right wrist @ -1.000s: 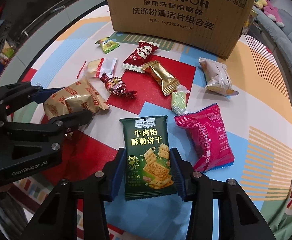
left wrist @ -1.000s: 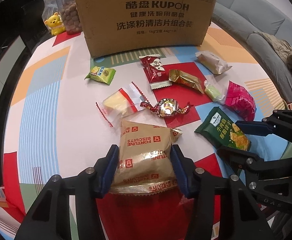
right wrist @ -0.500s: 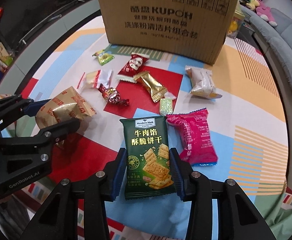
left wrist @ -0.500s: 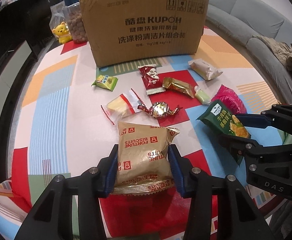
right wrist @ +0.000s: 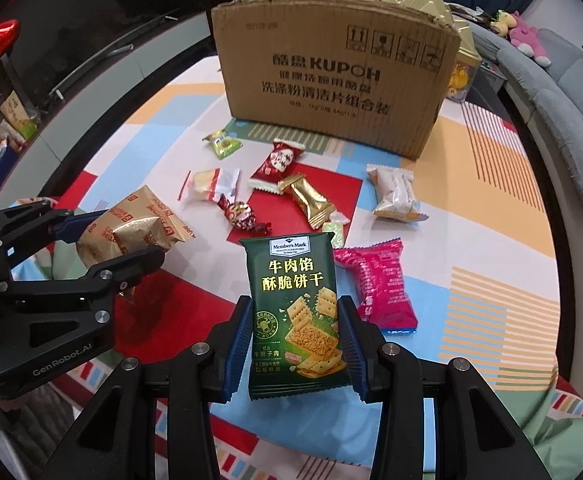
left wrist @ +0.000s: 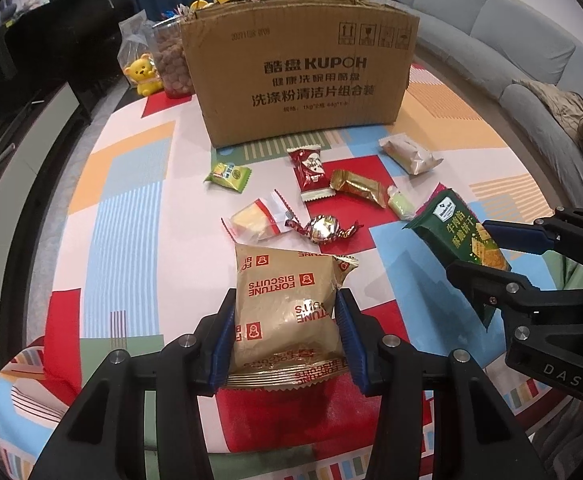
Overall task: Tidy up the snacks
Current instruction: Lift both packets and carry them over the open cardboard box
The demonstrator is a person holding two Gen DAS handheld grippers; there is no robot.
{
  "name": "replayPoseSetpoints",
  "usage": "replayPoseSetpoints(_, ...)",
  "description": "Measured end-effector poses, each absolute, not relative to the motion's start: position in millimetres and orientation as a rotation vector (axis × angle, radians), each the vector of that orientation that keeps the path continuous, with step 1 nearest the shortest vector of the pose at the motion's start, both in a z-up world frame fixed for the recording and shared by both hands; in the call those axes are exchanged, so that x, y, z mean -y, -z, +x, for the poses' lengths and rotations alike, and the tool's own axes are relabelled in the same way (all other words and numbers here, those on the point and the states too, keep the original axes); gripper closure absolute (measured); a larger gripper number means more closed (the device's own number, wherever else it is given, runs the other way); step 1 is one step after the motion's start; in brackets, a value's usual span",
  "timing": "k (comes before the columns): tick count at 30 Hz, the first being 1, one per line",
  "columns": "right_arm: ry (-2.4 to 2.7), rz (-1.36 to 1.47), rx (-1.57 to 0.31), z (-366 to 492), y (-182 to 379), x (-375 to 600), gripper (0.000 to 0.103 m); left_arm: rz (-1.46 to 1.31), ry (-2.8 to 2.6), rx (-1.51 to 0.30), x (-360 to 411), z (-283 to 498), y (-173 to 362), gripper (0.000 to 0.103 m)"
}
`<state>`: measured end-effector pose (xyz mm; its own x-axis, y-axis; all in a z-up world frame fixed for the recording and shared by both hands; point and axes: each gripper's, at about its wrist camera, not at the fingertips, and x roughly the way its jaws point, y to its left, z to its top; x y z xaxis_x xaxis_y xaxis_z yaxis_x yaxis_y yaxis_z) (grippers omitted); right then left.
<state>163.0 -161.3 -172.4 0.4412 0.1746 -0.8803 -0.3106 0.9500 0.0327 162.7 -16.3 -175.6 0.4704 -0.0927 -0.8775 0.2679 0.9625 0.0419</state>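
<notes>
My left gripper (left wrist: pixel 285 312) is shut on a gold Fortune Biscuits packet (left wrist: pixel 287 308), held above the table; the same left gripper (right wrist: pixel 107 236) and gold packet (right wrist: pixel 131 232) show at the left of the right wrist view. My right gripper (right wrist: pixel 293 320) is shut on a green cracker packet (right wrist: pixel 297 312), also lifted off the cloth; that right gripper (left wrist: pixel 487 252) and green packet (left wrist: pixel 457 232) appear at the right of the left wrist view. A tall cardboard box (left wrist: pixel 303 80) stands at the back of the table, its open top holding gold-wrapped items.
Loose snacks lie between me and the box: a lime-green sachet (left wrist: pixel 227 174), a red packet (left wrist: pixel 311 170), a gold bar (left wrist: pixel 357 188), a foil candy (left wrist: pixel 323 229), a clear-wrapped cake (left wrist: pixel 255 222), a beige bun (left wrist: pixel 409 156), a pink packet (right wrist: pixel 375 284). A yellow bear toy (left wrist: pixel 144 76) and grey sofa (left wrist: pixel 531 52) flank the table.
Both grippers have risen with their packets, so the table and box look smaller and farther below. The green packet has left the cloth, and the box's open top has come into view.
</notes>
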Motion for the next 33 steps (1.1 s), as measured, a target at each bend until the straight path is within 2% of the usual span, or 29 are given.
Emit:
replayPoseSetpoints(14,-0.265,-0.08,-1.01,171.1,134.2,176.8,0.06,0.147,0.19,-1.021,19.9,170.1,137.3,0.056)
replayPoseSetpoints(33,-0.23,-0.029,-0.894,215.8,80.2,185.0,0.06,0.122,0.158,-0.913,22.2,218.0,77.5,0.056)
